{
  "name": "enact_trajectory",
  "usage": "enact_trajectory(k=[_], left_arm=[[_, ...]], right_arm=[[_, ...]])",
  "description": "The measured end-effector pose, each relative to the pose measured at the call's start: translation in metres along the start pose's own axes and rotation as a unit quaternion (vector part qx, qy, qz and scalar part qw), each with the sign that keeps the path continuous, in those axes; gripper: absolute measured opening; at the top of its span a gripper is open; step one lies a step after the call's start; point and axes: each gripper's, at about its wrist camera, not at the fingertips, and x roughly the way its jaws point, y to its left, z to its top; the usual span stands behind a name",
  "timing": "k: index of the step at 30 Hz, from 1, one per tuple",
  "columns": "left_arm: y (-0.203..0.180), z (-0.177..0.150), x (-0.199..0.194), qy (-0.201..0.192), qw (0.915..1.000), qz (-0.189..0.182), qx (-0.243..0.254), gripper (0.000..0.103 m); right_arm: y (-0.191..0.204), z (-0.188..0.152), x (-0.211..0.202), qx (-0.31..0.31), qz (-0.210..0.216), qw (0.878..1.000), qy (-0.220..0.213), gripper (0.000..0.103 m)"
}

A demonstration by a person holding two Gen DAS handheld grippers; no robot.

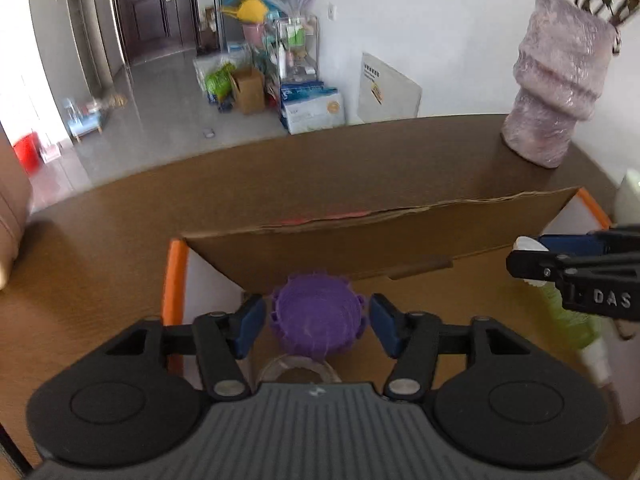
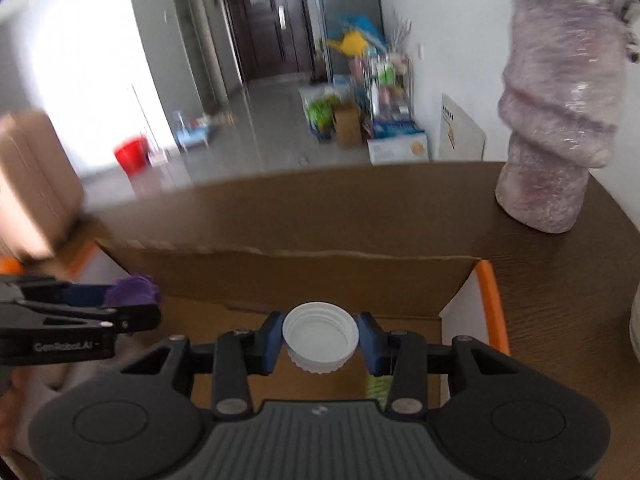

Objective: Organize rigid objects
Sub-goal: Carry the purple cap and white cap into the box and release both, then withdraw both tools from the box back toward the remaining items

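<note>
My left gripper (image 1: 317, 322) holds a purple ridged cap (image 1: 316, 316) between its blue pads, above the open cardboard box (image 1: 360, 236); small gaps show at both pads. My right gripper (image 2: 320, 338) is shut on a white screw cap (image 2: 320, 336), open side facing the camera, also over the box (image 2: 280, 272). In the left wrist view the right gripper (image 1: 524, 258) enters from the right with the white cap (image 1: 527, 245). In the right wrist view the left gripper (image 2: 132, 300) enters from the left with the purple cap (image 2: 134, 290).
The box has orange-edged side flaps (image 1: 174, 276) and stands on a brown table (image 1: 100, 240). A wrapped lilac vase (image 1: 556, 92) stands at the table's far right. A clear ring (image 1: 298, 368) and a green object (image 1: 572, 320) lie in the box.
</note>
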Motion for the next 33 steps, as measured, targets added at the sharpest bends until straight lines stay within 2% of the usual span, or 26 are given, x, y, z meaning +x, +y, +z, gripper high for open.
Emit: enact_trajectory(k=[1,2,3,4,5,9,13,16,22,26,28,29,33], left_arm=[[0.001,-0.001,0.0,0.002,0.9998,-0.017,-0.004,0.066],[0.002,-0.003,-0.002,0.0,0.9997,-0.025,-0.005,0.069],[0.002,-0.005,-0.002,-0.002,0.9998,-0.022,-0.004,0.069],[0.001,-0.005,-0.002,-0.003,0.9998,-0.017,-0.003,0.069],[0.001,-0.005,-0.002,-0.004,0.9999,-0.015,-0.004,0.069],[0.003,0.0,-0.01,0.006,0.9996,-0.022,-0.016,0.069],[0.004,0.004,-0.042,-0.001,0.9997,-0.022,-0.013,0.069],[0.011,0.006,-0.083,-0.022,0.9992,-0.021,-0.025,0.069],[0.009,-0.002,-0.176,-0.066,0.9976,-0.002,-0.021,0.073],[0.009,-0.021,-0.233,-0.089,0.9957,0.0,-0.025,0.076],[0.009,-0.032,-0.262,-0.11,0.9936,0.005,-0.026,0.082],[0.008,-0.038,-0.277,-0.124,0.9919,0.009,-0.026,0.087],[0.005,-0.07,-0.319,-0.165,0.9856,0.018,-0.031,0.092]], right_arm=[[0.002,0.0,0.005,-0.002,-0.005,1.0,0.005,0.04],[0.003,0.0,0.009,-0.001,-0.007,1.0,0.009,0.045],[0.003,-0.002,0.01,-0.001,-0.005,1.0,0.012,0.048],[0.002,-0.002,0.01,0.002,0.001,1.0,0.009,0.057],[0.0,-0.001,0.012,0.008,0.006,1.0,0.006,0.059],[-0.009,0.002,0.01,0.026,0.011,1.0,0.01,0.059],[-0.005,0.006,-0.016,0.02,0.006,1.0,0.005,0.059],[0.001,0.011,-0.05,0.015,0.003,1.0,-0.009,0.06],[0.015,0.01,-0.144,0.006,0.005,0.999,-0.052,0.067],[0.024,-0.001,-0.205,0.001,-0.004,0.997,-0.078,0.073],[0.03,-0.01,-0.233,0.0,-0.004,0.996,-0.093,0.076],[0.033,-0.014,-0.247,-0.001,-0.002,0.994,-0.105,0.079],[0.042,-0.046,-0.291,0.002,0.001,0.987,-0.163,0.084]])
